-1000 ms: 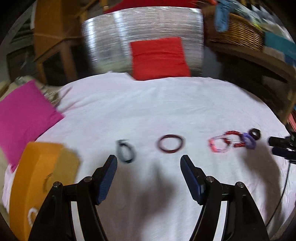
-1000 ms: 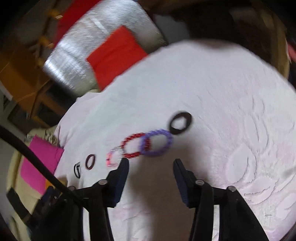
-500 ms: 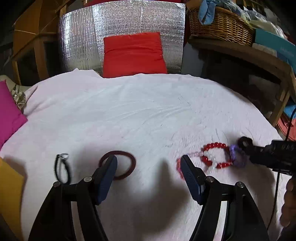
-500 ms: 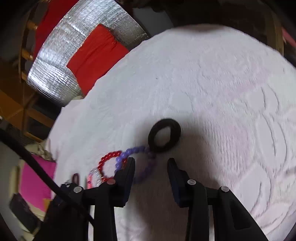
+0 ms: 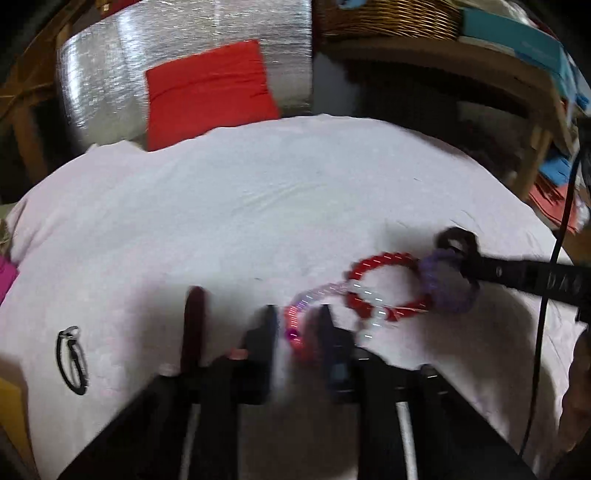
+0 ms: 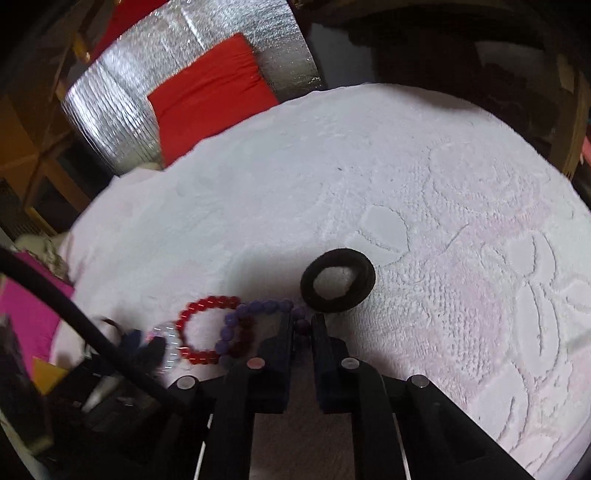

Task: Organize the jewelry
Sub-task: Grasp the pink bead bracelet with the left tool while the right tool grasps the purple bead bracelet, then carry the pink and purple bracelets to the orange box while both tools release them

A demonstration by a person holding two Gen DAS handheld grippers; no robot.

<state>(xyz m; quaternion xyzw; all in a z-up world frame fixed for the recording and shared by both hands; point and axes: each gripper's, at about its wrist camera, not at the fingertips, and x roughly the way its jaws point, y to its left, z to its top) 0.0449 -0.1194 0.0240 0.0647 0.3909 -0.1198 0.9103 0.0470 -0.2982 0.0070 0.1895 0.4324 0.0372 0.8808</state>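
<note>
Several bracelets lie in a row on a white bedspread (image 5: 258, 192). My left gripper (image 5: 297, 321) has its jaws closing, and they hold the pink-and-clear bead bracelet (image 5: 295, 332) between them. A dark red bangle (image 5: 194, 325) lies just left of it, and a black clip ring (image 5: 72, 360) further left. My right gripper (image 6: 302, 323) has its jaws closing too, and they pinch the purple bead bracelet (image 6: 258, 306). This bracelet overlaps the red bead bracelet (image 6: 207, 302). A black hair tie (image 6: 338, 280) lies just beyond the right fingertips.
A red cushion (image 5: 210, 92) leans on a silver foil panel (image 5: 110, 66) behind the bed. A wooden shelf (image 5: 480, 77) with a wicker basket (image 5: 388, 18) stands at the right. An orange box (image 6: 48, 373) and a pink cushion (image 6: 26, 317) are at the left.
My left gripper moved right, from the dark red bangle to the pink bracelet, and its jaws narrowed. My right gripper moved onto the purple bracelet and closed on it.
</note>
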